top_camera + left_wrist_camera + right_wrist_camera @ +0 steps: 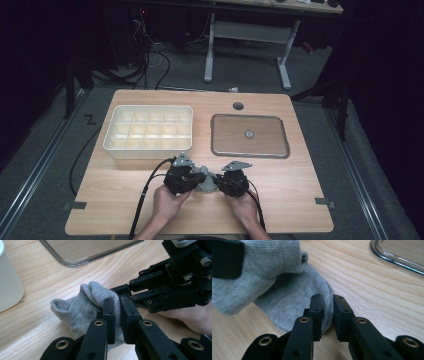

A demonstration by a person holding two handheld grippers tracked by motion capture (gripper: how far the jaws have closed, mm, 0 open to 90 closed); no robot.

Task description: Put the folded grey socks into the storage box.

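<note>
A small grey sock [82,307] of ribbed knit lies bunched on the pale wood-grain table [295,185], near the middle of the near edge, between the two black grippers. In the left gripper view the cloth is soft and crumpled, with a rounded folded lobe at its top and an open fold at its left end. In the high view its long axis runs roughly along the near edge, from one gripper to the other, though the bunching hides which end is toe and which is cuff.

The left gripper [117,315] is clamped on the sock: its hard, matte, square-edged jaws stand nearly together with grey knit pinched between them. The right gripper [327,312] likewise grips the sock, its jaws closed over the rounded edge of the fabric. The person's left hand [169,200] and right hand [245,205] hold the grippers low over the table, facing each other.

Toward the far left corner sits a cream plastic organiser box [111,131], rectangular with rounded corners and divided into a grid of small compartments. Toward the far right lies a shallow rectangular tray [215,145] with a shiny rim and rounded corners, and a small round disc [248,134] at its centre.
</note>
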